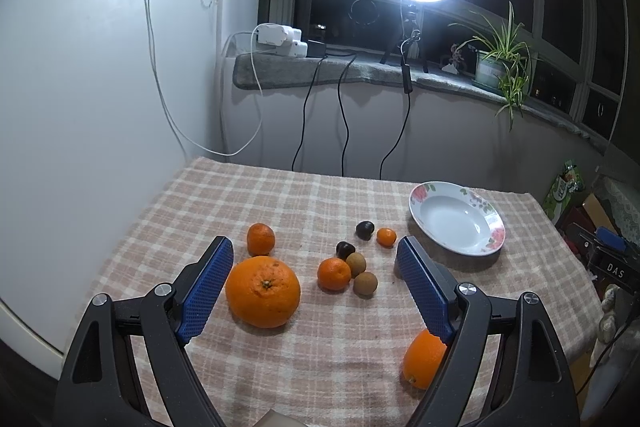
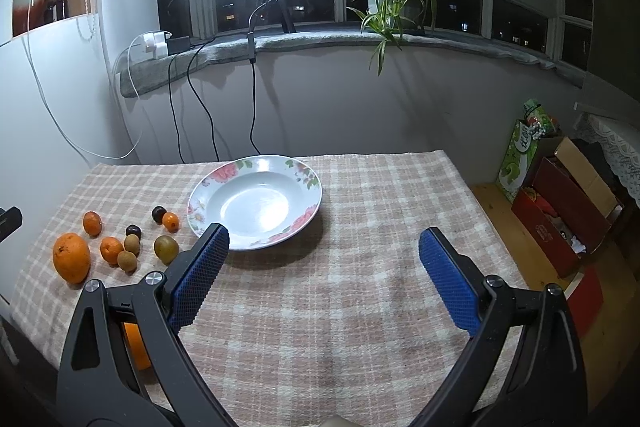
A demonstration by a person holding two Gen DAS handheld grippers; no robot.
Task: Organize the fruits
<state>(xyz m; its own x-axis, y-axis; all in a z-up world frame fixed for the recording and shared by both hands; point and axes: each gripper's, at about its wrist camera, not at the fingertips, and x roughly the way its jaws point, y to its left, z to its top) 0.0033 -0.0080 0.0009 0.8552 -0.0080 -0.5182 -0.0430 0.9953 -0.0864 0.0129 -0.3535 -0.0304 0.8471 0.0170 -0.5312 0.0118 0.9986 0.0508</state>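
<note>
L gripper (image 1: 314,269): jaws wide apart, holding nothing, above the checked cloth (image 1: 320,359) on the surface. Big orange (image 1: 263,291) sits just inside the left jaw, close to its blue pad; can't tell if touching. Btwn the jaws, further fwd: mandarin (image 1: 334,273), two brown kiwis (image 1: 356,264) beside it, dark plum-like fruit (image 1: 345,249) just behind. Another dark fruit (image 1: 365,229) & small mandarin (image 1: 386,237) lie near the right jaw tip. Mandarin (image 1: 261,239) just past the left jaw tip. 2nd orange (image 1: 424,359) partly hidden under the right jaw. Floral plate (image 1: 496,237) beyond the right jaw, empty.

R gripper (image 2: 324,247): jaws wide apart too, nothing btwn them but cloth. Plate rim just ahead of its left jaw tip; fruit cluster all left of that jaw, incl. a green-brown kiwi (image 2: 166,249) nearest it.
</note>
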